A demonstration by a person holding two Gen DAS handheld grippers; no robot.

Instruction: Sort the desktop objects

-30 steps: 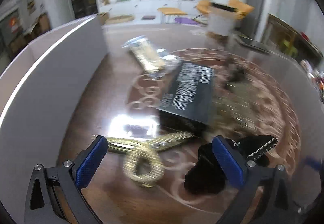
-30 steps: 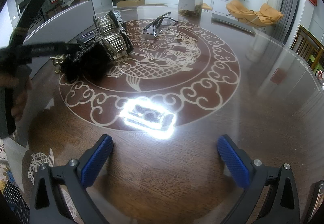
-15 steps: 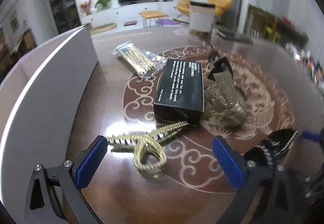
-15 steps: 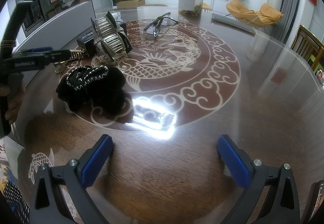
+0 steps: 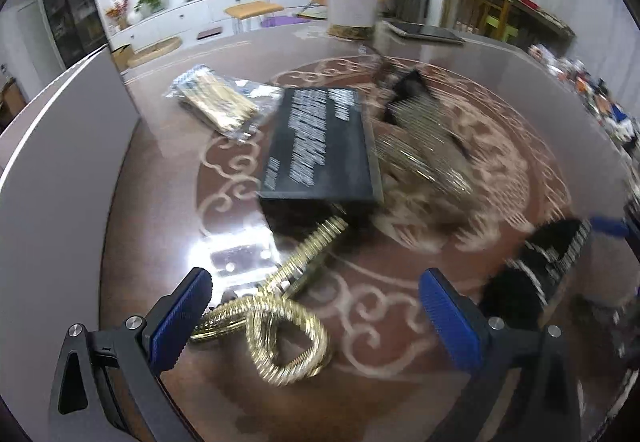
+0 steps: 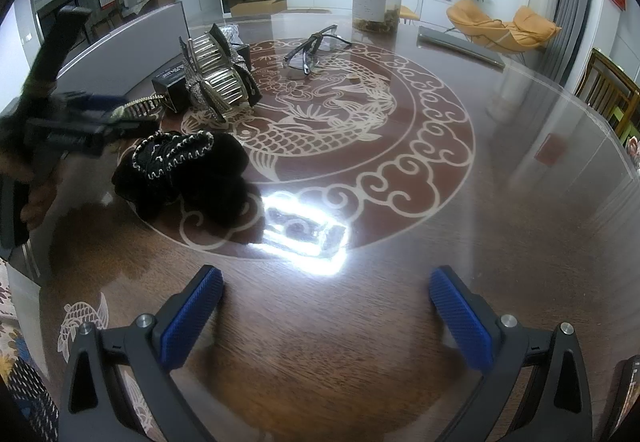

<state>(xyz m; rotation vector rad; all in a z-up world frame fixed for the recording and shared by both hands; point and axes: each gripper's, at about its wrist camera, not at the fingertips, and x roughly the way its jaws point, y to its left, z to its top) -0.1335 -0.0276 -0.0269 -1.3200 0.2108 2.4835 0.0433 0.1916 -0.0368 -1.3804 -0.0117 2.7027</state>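
My left gripper (image 5: 316,316) is open and low over the table, with a gold coiled hair clip (image 5: 294,312) lying between its blue pads, not gripped. Beyond the clip lie a black box with white print (image 5: 320,146), a packet of gold sticks (image 5: 218,106) and a large silver comb clip (image 5: 420,150). A black fluffy hair bow (image 5: 536,274) rests on the table to the right. My right gripper (image 6: 326,318) is open over bare wood, and the black bow (image 6: 180,170) lies ahead to its left. The left gripper (image 6: 72,122) shows blurred at that view's left edge.
A tall grey bin wall (image 5: 60,146) curves along the table's left side. Glasses (image 6: 316,50), a clear jar (image 6: 376,2) and a flat dark tablet (image 6: 460,46) sit farther back. The round table (image 6: 520,222) carries an inlaid fish pattern.
The black bow, up at the left gripper a second ago, now lies on the table. The left gripper has swung back toward the gold clip. The right gripper has not moved.
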